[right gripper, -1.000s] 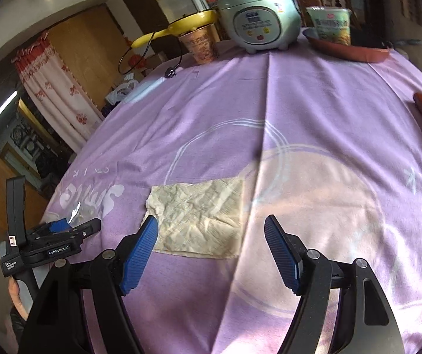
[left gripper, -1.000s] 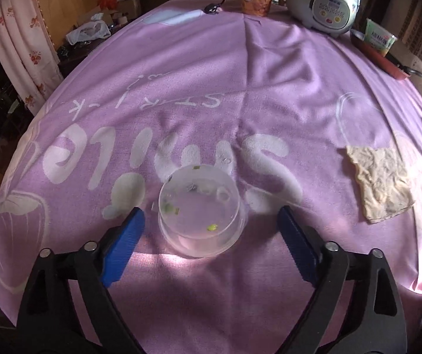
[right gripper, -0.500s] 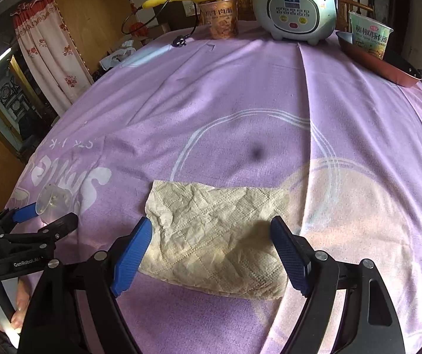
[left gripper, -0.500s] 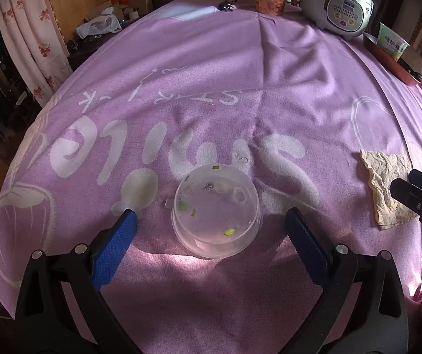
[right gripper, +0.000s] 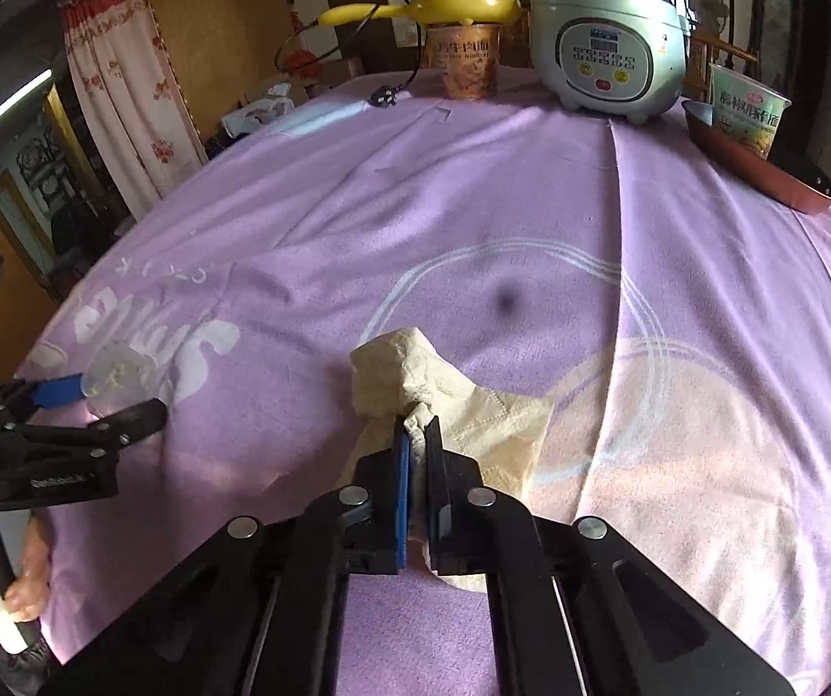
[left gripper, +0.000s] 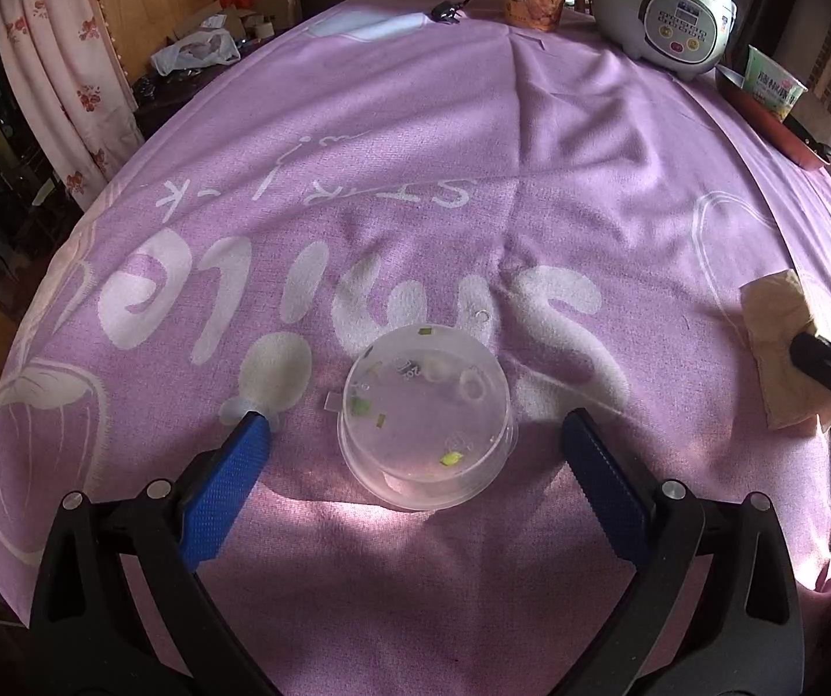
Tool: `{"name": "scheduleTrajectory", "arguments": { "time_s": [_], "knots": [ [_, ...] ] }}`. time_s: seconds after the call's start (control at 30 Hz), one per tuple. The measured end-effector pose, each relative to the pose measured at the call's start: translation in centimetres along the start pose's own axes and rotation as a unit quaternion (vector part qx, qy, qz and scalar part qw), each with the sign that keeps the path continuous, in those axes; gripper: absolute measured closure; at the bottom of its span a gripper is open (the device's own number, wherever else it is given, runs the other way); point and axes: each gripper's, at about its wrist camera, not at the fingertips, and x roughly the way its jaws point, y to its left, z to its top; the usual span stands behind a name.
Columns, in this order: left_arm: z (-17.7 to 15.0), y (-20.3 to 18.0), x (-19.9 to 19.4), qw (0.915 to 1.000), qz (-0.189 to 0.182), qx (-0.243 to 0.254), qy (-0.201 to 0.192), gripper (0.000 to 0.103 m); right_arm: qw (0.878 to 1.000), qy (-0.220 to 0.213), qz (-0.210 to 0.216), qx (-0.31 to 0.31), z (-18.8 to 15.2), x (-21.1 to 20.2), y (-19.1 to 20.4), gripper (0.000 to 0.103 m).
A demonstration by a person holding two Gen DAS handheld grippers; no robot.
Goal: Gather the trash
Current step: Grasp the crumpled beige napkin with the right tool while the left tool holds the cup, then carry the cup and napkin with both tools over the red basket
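A crumpled beige paper napkin [right gripper: 415, 377] lies on the purple tablecloth [right gripper: 473, 220], and my right gripper [right gripper: 416, 435] is shut on it, bunching its middle up between the blue pads. The same napkin [left gripper: 778, 336] shows at the right edge of the left wrist view, with the right gripper's tip on it. A clear round plastic container [left gripper: 424, 414] with green scraps inside stands on the cloth between the wide-apart fingers of my left gripper [left gripper: 409, 435], which is open and not touching it. From the right wrist view the left gripper [right gripper: 102, 406] and the container [right gripper: 116, 374] sit at far left.
At the table's far edge stand a grey rice cooker [right gripper: 607, 40], a noodle cup [right gripper: 465, 66] under a yellow pan [right gripper: 462, 8], and a green cup [right gripper: 746, 116] in a red pan [right gripper: 763, 174]. A plug and cord [right gripper: 383, 95] lie nearby. A hand [right gripper: 26, 586] holds the left gripper's handle.
My right gripper moved forward over the napkin and shut on it, pulling the flat sheet into a bunch. The left gripper stayed open around the container.
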Motion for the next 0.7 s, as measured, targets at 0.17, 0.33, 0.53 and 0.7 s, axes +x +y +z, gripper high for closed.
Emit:
{"name": "scheduleTrajectory", "arguments": {
  "time_s": [0.17,0.33,0.53,0.7],
  "knots": [
    [0.2,0.2,-0.1,0.9999,-0.007,-0.007,-0.002,0.007,0.998,-0.049,0.034,0.022,0.5,-2.2,-0.6,0.097],
    [0.2,2.5,-1.1,0.9969,-0.035,-0.066,-0.025,0.011,0.998,-0.031,0.043,0.043,0.5,-1.7,-1.4,0.094],
    [0.1,2.9,-1.7,0.9944,-0.048,-0.085,-0.041,0.034,0.998,-0.031,0.044,0.045,0.1,-1.9,-1.2,0.094],
    [-0.1,0.6,-2.2,0.9976,-0.008,-0.034,-0.060,0.034,0.997,-0.028,0.046,0.048,0.0,-1.8,-1.2,0.094]
  ]
}}
